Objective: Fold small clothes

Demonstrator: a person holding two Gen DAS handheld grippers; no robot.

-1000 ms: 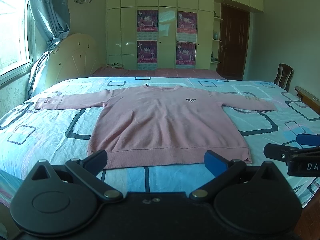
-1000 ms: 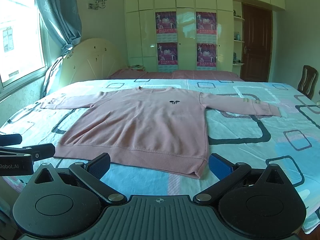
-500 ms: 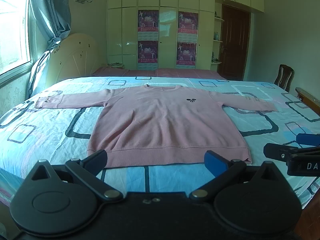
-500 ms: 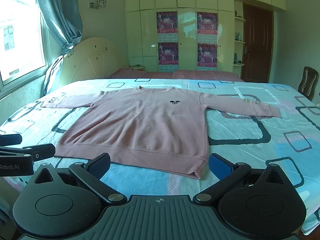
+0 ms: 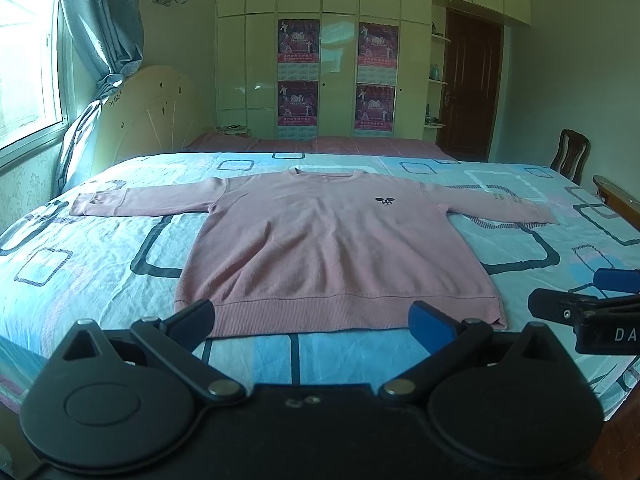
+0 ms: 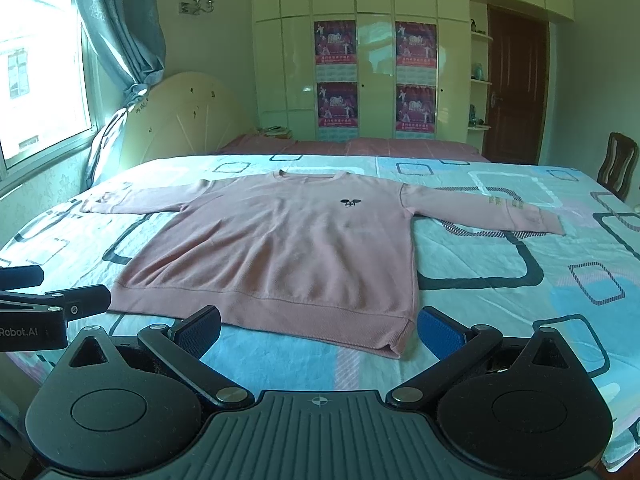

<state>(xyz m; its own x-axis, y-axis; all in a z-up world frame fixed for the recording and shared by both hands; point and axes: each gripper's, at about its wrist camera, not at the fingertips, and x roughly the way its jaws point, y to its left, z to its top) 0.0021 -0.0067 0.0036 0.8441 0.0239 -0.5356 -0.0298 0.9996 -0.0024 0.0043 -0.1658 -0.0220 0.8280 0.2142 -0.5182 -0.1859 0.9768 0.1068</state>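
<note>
Nothing has shifted since the earlier frames: both grippers hover at the same spots over the near edge of the bed and the sweater lies as before. Nearest in the left wrist view, the left gripper (image 5: 312,322) has its fingers (image 5: 430,326) spread wide apart and holds nothing; its tips sit just short of the garment's hem. To its right, the right gripper (image 5: 584,306) pokes in from the side, beside the bed edge. From its own camera, the right gripper (image 6: 318,330) also has its fingers (image 6: 438,330) wide apart and empty, lined up with the hem's right corner, while the left gripper (image 6: 52,300) shows at the left edge.

Just beyond the fingers, the pink sweater (image 5: 332,244) lies flat and face up on the bed (image 5: 92,264), hem toward the cameras, neckline away, both sleeves stretched out sideways. A small dark logo (image 5: 385,201) marks the chest. Nothing lies on the sheet between the grippers and the hem.

Farther back, a cream headboard (image 5: 148,112) stands at the left under a blue curtain (image 5: 104,20) and a window (image 6: 40,68). A wooden chair (image 5: 570,158) stands at the bed's right side. Against the far wall are a wardrobe (image 5: 340,60) carrying four posters and a dark door (image 5: 468,88).
</note>
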